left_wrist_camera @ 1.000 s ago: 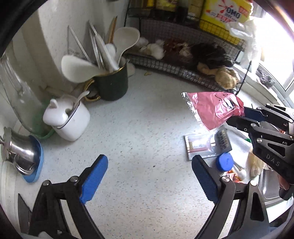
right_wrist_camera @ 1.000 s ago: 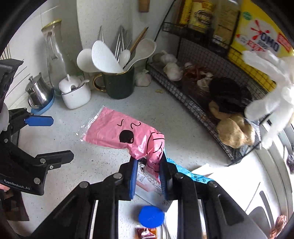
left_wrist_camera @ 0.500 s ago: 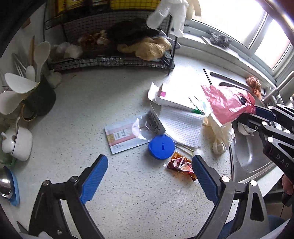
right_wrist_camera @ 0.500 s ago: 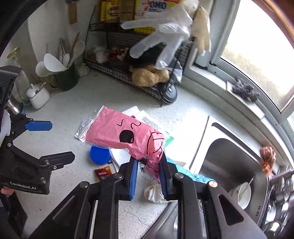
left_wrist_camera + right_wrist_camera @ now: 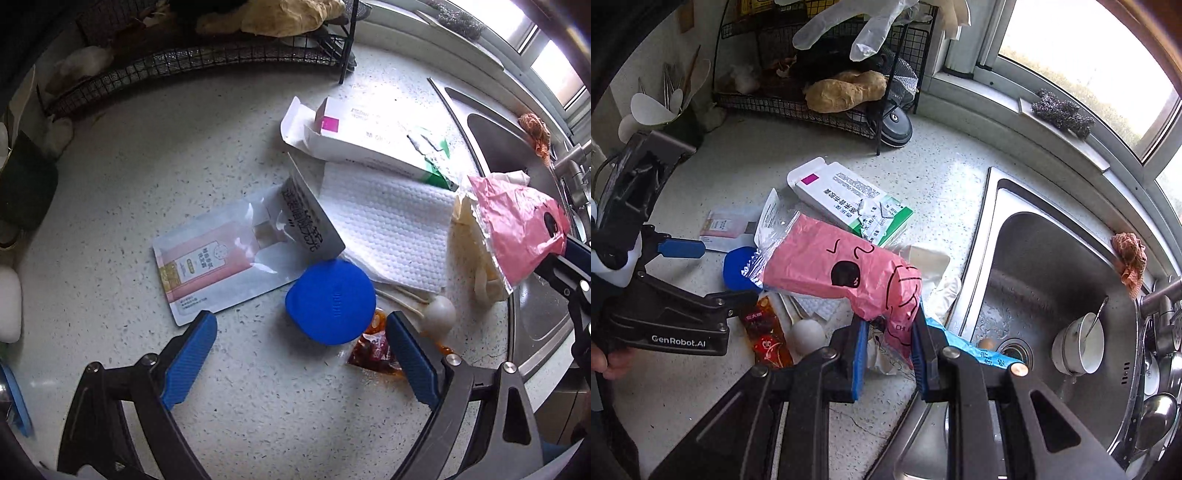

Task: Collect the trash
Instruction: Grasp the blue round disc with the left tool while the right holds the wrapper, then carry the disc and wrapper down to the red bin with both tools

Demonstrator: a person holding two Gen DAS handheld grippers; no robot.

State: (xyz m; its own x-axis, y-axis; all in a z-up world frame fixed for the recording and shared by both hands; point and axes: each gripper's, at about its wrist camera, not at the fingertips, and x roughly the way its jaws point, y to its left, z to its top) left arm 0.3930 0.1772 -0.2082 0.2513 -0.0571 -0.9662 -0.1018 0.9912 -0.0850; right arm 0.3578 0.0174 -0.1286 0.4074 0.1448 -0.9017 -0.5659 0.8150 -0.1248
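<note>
- Right gripper (image 5: 889,345) clamping down on the lower end of a pink wrapper (image 5: 834,267), pads pressed against it from both sides; a blue strip of packaging (image 5: 971,350) also trailing out past the right pad.
- Holding that pink wrapper up off the counter (image 5: 945,177), its crinkled clear end pointing up and left, above the rest of the trash and just beside the sink (image 5: 1045,280).
- Showing again in the left camera as a pink wrapper (image 5: 517,236) pinched at the far right edge, over the sink rim.
- Left gripper (image 5: 301,360) spread wide and holding nothing, hanging over the counter (image 5: 184,147) with a blue lid (image 5: 330,301) lying between its pads.
- Lying flat to the left of the lid: a silver sachet (image 5: 225,266) with a pink label, partly tucked under a grey card.
- Resting behind the lid: a folded paper towel (image 5: 388,229), and beyond it an opened white box (image 5: 354,144) with a green end.
- Sitting by the right pad: a red sauce packet (image 5: 373,352) and a white egg-like ball (image 5: 439,312), both touching the counter.
- Standing at the back: a wire rack (image 5: 812,107), with a clear glove (image 5: 857,18) dangling above.
</note>
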